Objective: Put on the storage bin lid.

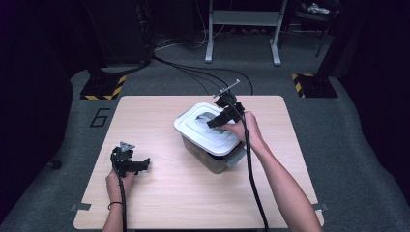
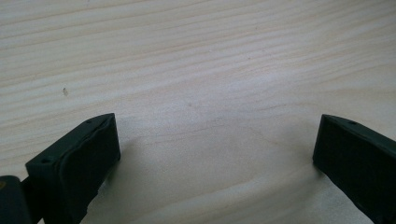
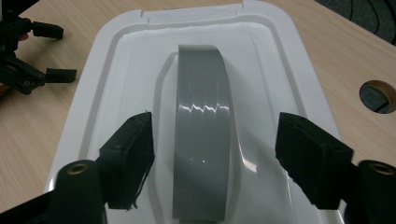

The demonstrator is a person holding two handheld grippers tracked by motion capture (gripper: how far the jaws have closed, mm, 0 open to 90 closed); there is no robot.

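Grey handle (image 3: 201, 130) lies flat in recess of white lid (image 3: 116, 84), lid seated on storage box (image 1: 212, 157) right of table centre. Handle long axis runs straight away from right gripper (image 3: 212, 154), between its jaws; jaws parted, clear of handle both sides, nothing gripped. Right hand (image 1: 244, 128) nearer (directly over lid). Left gripper (image 1: 131, 163) well apart, near table (image 1: 159, 203) front-left, jaws wide, empty, over bare wood. Nothing obstructs handle.

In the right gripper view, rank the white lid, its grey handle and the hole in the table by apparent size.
1. white lid
2. grey handle, much nearer the camera
3. hole in the table, cut off by the picture's edge
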